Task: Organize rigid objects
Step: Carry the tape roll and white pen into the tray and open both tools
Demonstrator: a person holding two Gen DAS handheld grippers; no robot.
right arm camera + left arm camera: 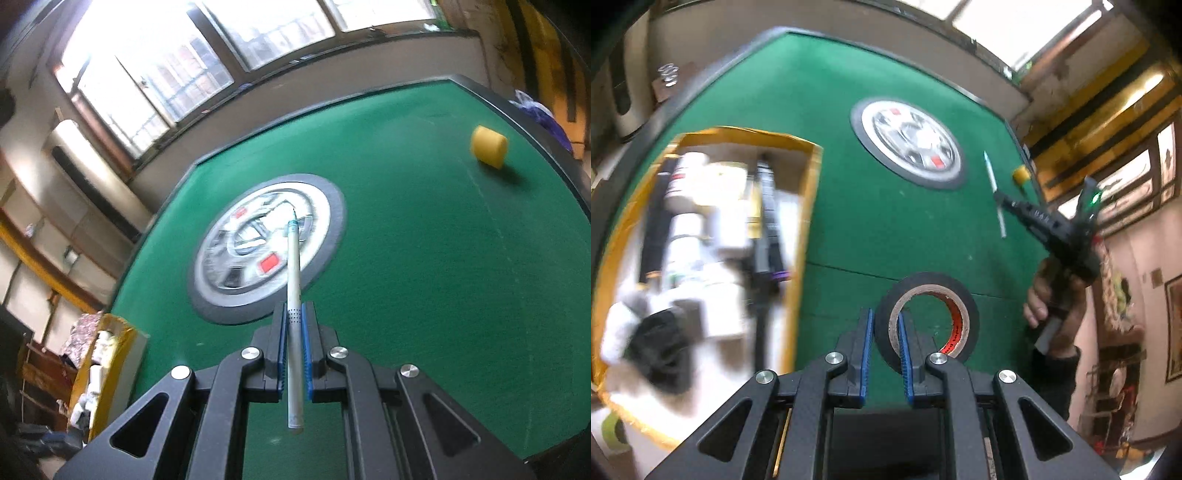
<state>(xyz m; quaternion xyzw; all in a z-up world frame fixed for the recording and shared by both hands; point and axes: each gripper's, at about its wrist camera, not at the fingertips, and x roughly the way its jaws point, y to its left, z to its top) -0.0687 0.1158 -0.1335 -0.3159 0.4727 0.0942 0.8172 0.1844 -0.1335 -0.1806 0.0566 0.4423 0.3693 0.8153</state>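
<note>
A: Over on the left wrist view we've got the left hand-held gripper (886, 325) clamped on the black tape roll (927, 314), one blue pad (868, 354) outside the ring, the other inside its core, pinching the roll's left wall. The roll sits upright in that grip, over the near part of the green worktop (879, 229).

B: And to the left of it we see the yellow-rimmed box (809, 206), packed with white and dark items, all too blurred for us to name.

A: Now the right side. From the right wrist view, the right hand-held gripper (294, 332) is closed tight on the white pen (294, 295), blue pads pressed against the barrel on both sides. The teal tip points away from us, the back end pokes out toward the camera.

B: Pen's lined up over the round chip-patterned emblem (236, 258) at the middle of the worktop. Whether it's touching the felt, we can't tell.

A: Far right we spot the yellow cylinder (488, 147), lying on its side near the worktop's edge, well apart from the pen.

B: In the left view we also catch the right hand (1047, 302) gripping its tool at the right edge of the worktop.
</note>
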